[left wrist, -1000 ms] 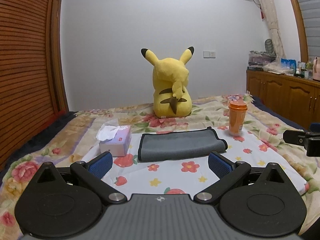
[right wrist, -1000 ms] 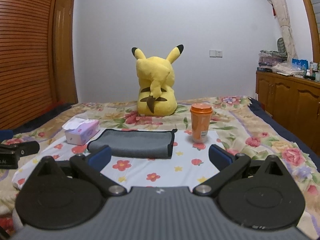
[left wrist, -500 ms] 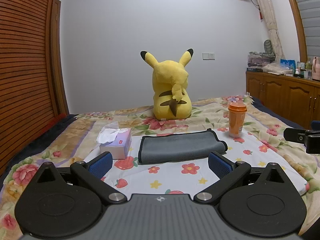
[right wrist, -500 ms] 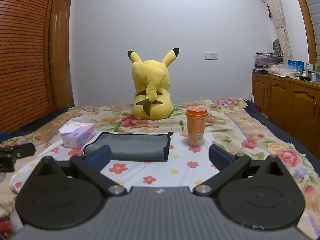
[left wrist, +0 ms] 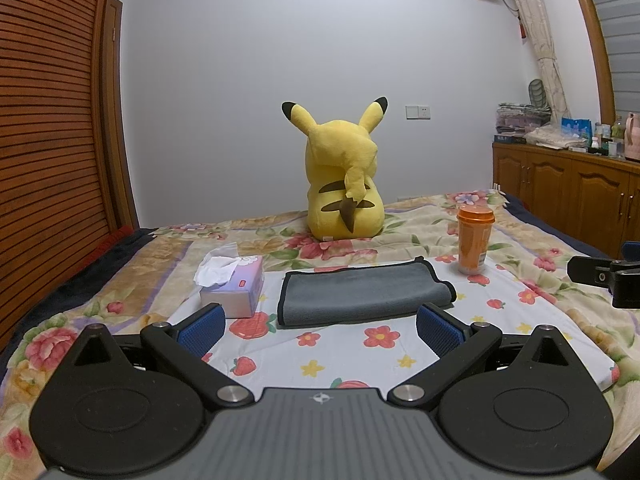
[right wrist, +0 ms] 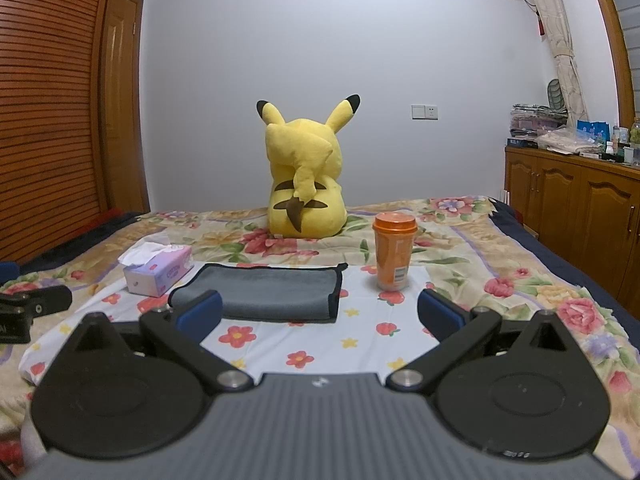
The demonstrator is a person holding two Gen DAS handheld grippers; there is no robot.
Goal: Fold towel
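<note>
A grey towel (left wrist: pixel 362 296) with dark edging lies folded on a white flowered cloth (left wrist: pixel 360 356) on the bed; it also shows in the right wrist view (right wrist: pixel 272 294). My left gripper (left wrist: pixel 320 330) is open and empty, held back from the towel's near edge. My right gripper (right wrist: pixel 320 316) is open and empty, also short of the towel, its left fingertip overlapping the towel's near left corner in view. Each gripper shows at the other view's edge: the right gripper in the left wrist view (left wrist: pixel 608 280), the left gripper in the right wrist view (right wrist: pixel 28 312).
A tissue box (left wrist: pixel 234 286) stands left of the towel and an orange lidded cup (left wrist: pixel 474 240) right of it. A yellow Pikachu plush (left wrist: pixel 344 184) sits behind. A wooden wardrobe (left wrist: pixel 52 140) is on the left, wooden cabinets (left wrist: pixel 568 200) on the right.
Both grippers have tilted up and drawn back a little, so the towel and bed sit lower in both views. Both stayed open. The towel has not moved.
</note>
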